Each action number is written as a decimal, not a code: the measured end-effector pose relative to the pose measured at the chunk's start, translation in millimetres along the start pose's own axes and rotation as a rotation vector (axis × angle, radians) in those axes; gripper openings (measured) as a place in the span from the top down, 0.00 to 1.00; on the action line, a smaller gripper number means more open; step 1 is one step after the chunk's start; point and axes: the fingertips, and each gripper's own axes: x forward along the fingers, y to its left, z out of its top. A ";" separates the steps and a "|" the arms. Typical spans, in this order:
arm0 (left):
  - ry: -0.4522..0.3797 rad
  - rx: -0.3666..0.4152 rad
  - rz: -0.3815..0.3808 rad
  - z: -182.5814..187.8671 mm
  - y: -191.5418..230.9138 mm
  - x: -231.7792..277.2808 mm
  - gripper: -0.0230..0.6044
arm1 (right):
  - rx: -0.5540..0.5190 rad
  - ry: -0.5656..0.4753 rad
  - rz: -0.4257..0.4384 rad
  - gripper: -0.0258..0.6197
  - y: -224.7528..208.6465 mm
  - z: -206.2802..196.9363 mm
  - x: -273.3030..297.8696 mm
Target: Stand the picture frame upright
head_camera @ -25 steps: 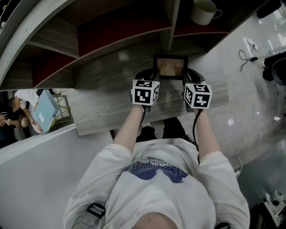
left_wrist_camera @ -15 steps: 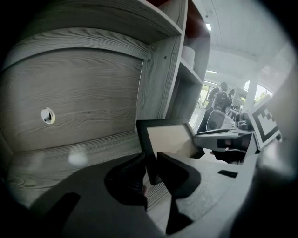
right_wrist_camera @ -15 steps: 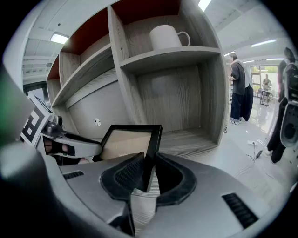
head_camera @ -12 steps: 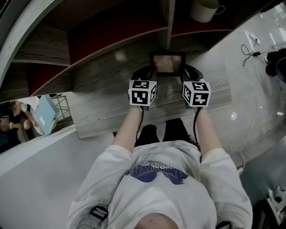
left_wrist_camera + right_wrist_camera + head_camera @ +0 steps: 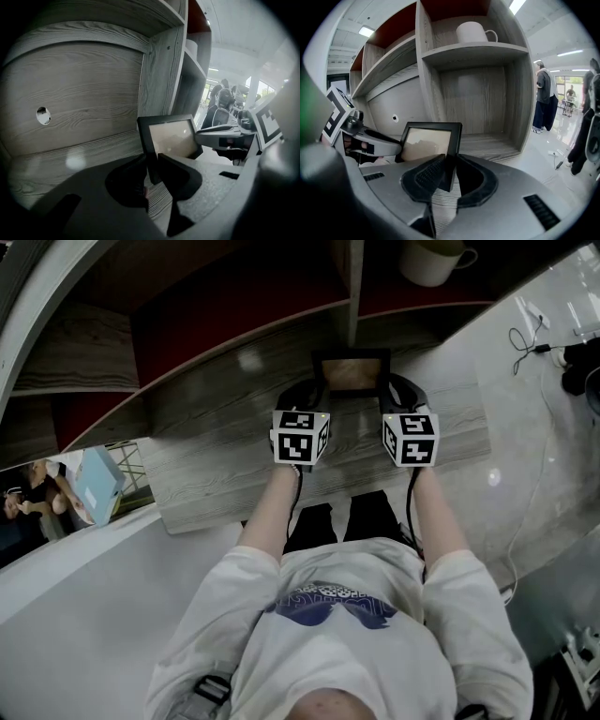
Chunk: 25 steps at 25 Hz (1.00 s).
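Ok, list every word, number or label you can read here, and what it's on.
No text here can be read.
The t-shirt print is too blurred to read.
The marker cubes show black-and-white patterns only, no letters.
The picture frame shows no writing.

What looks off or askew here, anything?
Nothing stands out. The picture frame stands near upright over the shelf, clamped at its side edges by the left gripper and right gripper. The mug sits upright in its cubby. No spill or damage shows.

Probably an open office or lab — wooden shelving [image 5: 473, 49], ceiling strip lights [image 5: 365, 31], glossy floor [image 5: 544, 474] with cables [image 5: 521, 338].
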 end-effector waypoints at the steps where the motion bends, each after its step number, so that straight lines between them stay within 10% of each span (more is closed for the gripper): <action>1: 0.003 0.003 0.001 -0.5 0.6 2.1 0.83 | -0.007 -0.001 0.001 0.85 -0.8 -0.4 1.5; 25: 0.061 0.035 0.059 -6.8 18.5 33.7 0.86 | -0.060 0.032 0.017 0.87 -9.5 -7.4 31.3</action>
